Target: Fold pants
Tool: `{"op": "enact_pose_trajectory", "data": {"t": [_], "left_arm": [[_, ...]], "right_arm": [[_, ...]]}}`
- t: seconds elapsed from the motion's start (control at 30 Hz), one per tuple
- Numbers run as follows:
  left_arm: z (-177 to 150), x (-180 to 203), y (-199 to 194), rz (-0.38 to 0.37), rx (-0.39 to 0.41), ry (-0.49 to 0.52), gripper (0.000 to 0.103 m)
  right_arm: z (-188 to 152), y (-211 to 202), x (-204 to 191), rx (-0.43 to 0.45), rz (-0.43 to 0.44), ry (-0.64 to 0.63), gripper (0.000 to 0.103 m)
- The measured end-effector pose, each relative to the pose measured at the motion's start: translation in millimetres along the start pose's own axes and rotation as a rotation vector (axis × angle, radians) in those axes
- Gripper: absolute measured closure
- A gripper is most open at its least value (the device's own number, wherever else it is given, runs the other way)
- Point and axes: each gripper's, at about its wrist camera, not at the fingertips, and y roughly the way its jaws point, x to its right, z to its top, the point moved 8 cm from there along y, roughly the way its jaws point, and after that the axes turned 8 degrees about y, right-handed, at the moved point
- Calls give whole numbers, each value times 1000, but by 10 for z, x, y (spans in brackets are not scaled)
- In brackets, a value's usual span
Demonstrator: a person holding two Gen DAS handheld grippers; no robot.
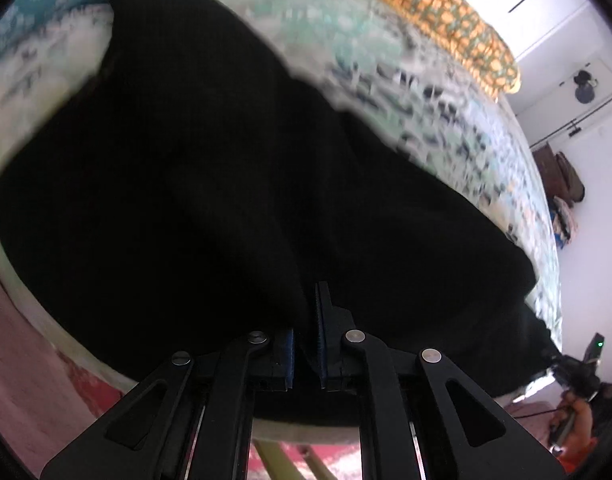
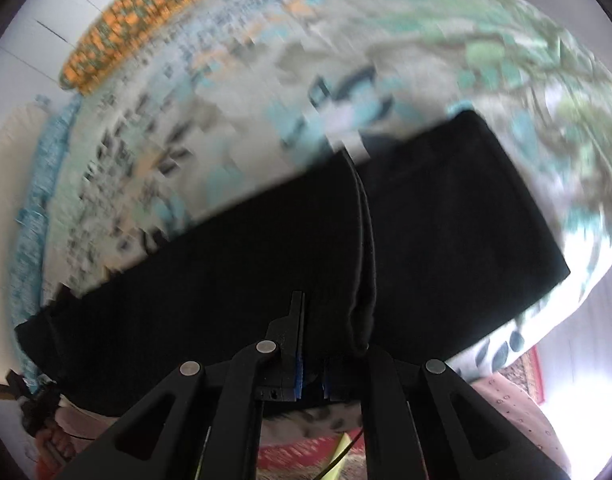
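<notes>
The black pants (image 1: 210,184) lie across a bed with a patterned green and blue sheet (image 1: 370,64). My left gripper (image 1: 306,320) is shut on a fold of the black cloth, which drapes over its left finger. In the right wrist view the pants (image 2: 446,220) stretch in a band across the sheet (image 2: 266,80). My right gripper (image 2: 314,344) is shut on their near edge, with cloth bunched over its right finger. The right gripper also shows at the far right of the left wrist view (image 1: 574,376), gripping the far end.
An orange patterned pillow (image 1: 438,12) lies at the head of the bed; it also shows in the right wrist view (image 2: 134,20). A red rug (image 2: 306,456) lies on the floor below the bed edge. White walls and bags (image 1: 562,176) stand beyond the bed.
</notes>
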Motion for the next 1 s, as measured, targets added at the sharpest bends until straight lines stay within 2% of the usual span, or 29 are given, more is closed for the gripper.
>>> {"op": "enact_pose_trajectory", "data": {"t": [0.17, 0.2, 0.3, 0.4, 0.53, 0.67, 0.7, 0.73, 0.77, 0.87, 0.93, 1.0], "left_arm": [[54, 125, 34, -20, -9, 45, 96], [72, 133, 42, -25, -8, 41, 96], [70, 113, 81, -21, -9, 47, 96], [8, 124, 63, -27, -16, 42, 96], [16, 123, 63, -43, -12, 23, 96], [24, 177, 39, -39, -1, 47, 96], [24, 189, 35, -37, 1, 54, 96], [24, 200, 38, -34, 1, 62, 96], [-3, 194, -1, -30, 0, 76, 96], [-27, 318, -35, -49, -7, 124, 96], [-76, 459, -39, -89, -24, 160, 96], [-186, 597, -3, -124, -61, 209, 96]], "right_arm": [[27, -74, 131, 2, 36, 24, 94], [9, -74, 156, -6, 49, 39, 90], [5, -104, 223, -20, 126, 104, 65], [44, -180, 236, -12, 177, 127, 52], [129, -228, 314, -13, 223, 178, 52], [235, -282, 455, -1, 270, 251, 52], [258, -291, 472, 0, 266, 244, 58], [274, -306, 472, -3, 242, 206, 88], [281, -320, 457, -5, 207, 162, 91], [360, -442, 468, 30, 90, 41, 92], [436, -501, 617, 78, -98, -51, 92], [464, -463, 782, 83, -186, -55, 92]]}}
